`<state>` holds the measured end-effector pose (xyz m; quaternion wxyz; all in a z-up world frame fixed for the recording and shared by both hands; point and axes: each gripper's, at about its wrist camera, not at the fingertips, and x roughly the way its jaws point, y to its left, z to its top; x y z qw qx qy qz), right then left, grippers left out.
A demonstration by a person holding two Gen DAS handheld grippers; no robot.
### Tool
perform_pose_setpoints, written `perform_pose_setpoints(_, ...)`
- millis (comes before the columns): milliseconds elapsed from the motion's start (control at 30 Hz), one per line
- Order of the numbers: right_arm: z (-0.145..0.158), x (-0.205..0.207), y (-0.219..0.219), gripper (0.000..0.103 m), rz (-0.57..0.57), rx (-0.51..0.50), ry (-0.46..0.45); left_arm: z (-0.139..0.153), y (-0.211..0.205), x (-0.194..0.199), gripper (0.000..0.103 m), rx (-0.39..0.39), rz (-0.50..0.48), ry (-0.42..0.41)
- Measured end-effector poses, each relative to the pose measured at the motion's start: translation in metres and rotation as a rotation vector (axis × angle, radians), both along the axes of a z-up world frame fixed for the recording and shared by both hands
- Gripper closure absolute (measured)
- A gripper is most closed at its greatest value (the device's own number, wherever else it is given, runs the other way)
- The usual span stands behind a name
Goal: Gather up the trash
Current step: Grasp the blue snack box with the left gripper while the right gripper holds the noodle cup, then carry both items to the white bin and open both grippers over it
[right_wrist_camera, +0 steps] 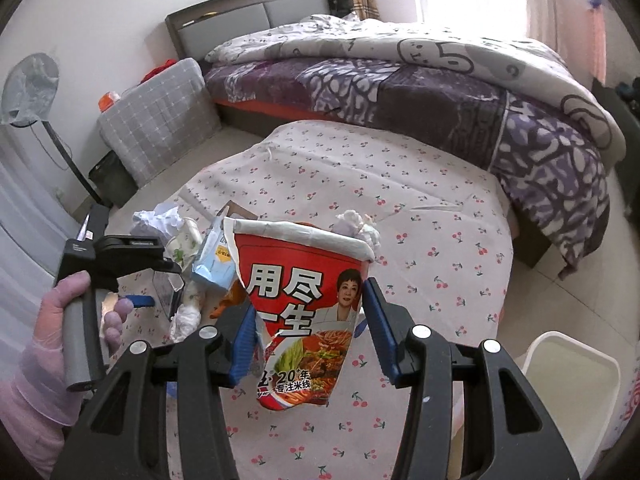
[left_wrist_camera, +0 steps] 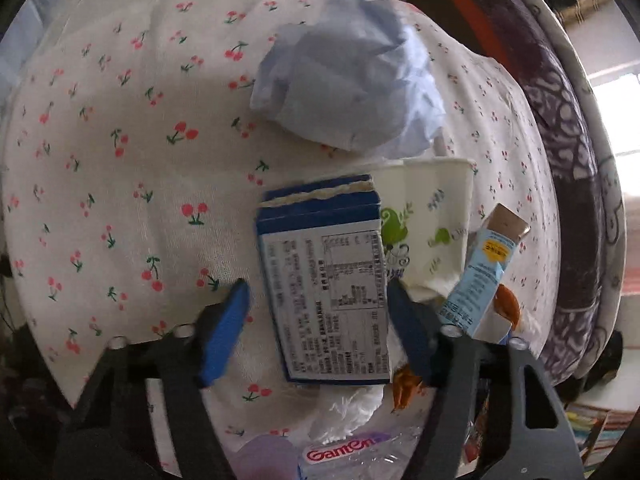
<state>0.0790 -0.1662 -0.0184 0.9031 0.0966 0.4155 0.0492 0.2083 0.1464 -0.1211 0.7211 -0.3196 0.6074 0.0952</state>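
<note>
Trash lies clustered on a cherry-print white cloth (left_wrist_camera: pixel 120 184): a flattened blue-and-white printed carton (left_wrist_camera: pixel 324 292), a white paper cup with green leaf print (left_wrist_camera: pixel 430 224), a crumpled pale-blue paper wad (left_wrist_camera: pixel 352 80) and a light-blue drink carton (left_wrist_camera: pixel 476 276). The left gripper (left_wrist_camera: pixel 316 296) straddles the flattened carton, its blue fingers (left_wrist_camera: pixel 224 332) apart with a gap on the left side. The right gripper (right_wrist_camera: pixel 308 320) clamps a torn red paper noodle cup (right_wrist_camera: pixel 300 304) above the cloth, near a white bin (right_wrist_camera: pixel 568 372).

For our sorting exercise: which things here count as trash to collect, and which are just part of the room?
Trash:
noodle cup
blue carton
paper cup
crumpled paper
light-blue pack

Just there:
cherry-print cloth
bed
fan
white bin
</note>
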Motion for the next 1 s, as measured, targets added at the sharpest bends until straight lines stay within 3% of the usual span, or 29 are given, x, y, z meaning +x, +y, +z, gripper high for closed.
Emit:
perform_pose_setpoints(33, -0.001, 0.0, 0.0, 0.054, 0.0, -0.001, 0.001, 0.0, 0.0, -0.001, 0.049, 0.001, 0.002, -0.009)
perform_pose_setpoints(233, 0.0, -0.003, -0.004, 0.054, -0.01, 0.001, -0.008, 0.021, 0.002, -0.007, 0.05, 0.029, -0.029, -0.098)
perform_pose_setpoints(700, 0.006, -0.02, -0.03, 0.053, -0.145, -0.039, -0.059, 0.11, -0.065, -0.041, 0.049, 0.308, -0.232, -0.501)
perform_pose_setpoints(1000, 0.012, -0.044, -0.074, 0.053, -0.297, -0.071, -0.093, 0.136, -0.12, -0.078, 0.049, 0.458, -0.362, -0.709)
